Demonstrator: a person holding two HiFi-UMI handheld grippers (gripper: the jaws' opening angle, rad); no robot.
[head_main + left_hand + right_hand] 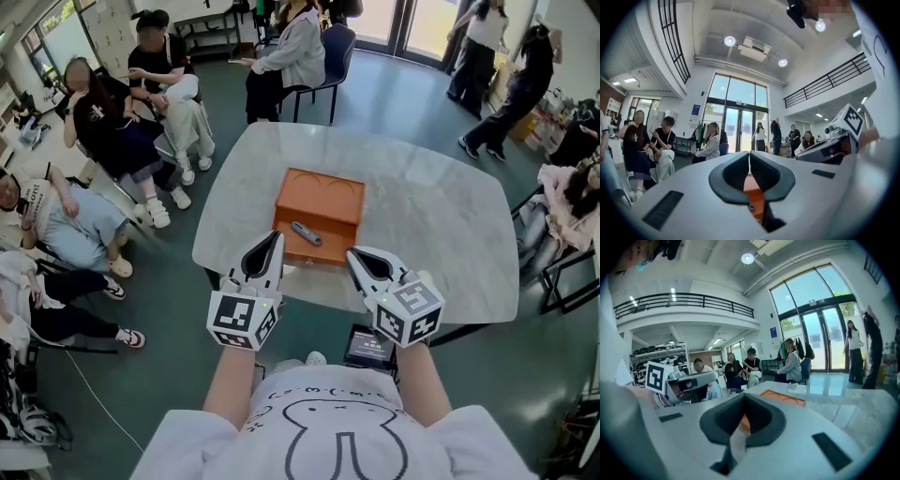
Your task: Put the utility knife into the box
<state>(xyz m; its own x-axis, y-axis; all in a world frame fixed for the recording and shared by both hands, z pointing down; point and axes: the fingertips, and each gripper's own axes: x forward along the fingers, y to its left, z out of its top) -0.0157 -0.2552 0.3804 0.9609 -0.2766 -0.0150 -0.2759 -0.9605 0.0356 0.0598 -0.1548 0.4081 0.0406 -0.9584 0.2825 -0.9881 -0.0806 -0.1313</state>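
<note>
hovering with left gripper [274,236] and right gripper [355,254] both pressed together, empty, near the box [319,192] with the knife [306,232] seemingly inside, best backing off straight without nudging either.

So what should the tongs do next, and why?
Probably nothing more than draw back: the utility knife already seems to lie in the orange box, and the left tongs and the right tongs are shut, empty and clear of it.

Head cam steep down on table [441,216], tool cams low, fwd along it, all share orange box [328,197].
</note>
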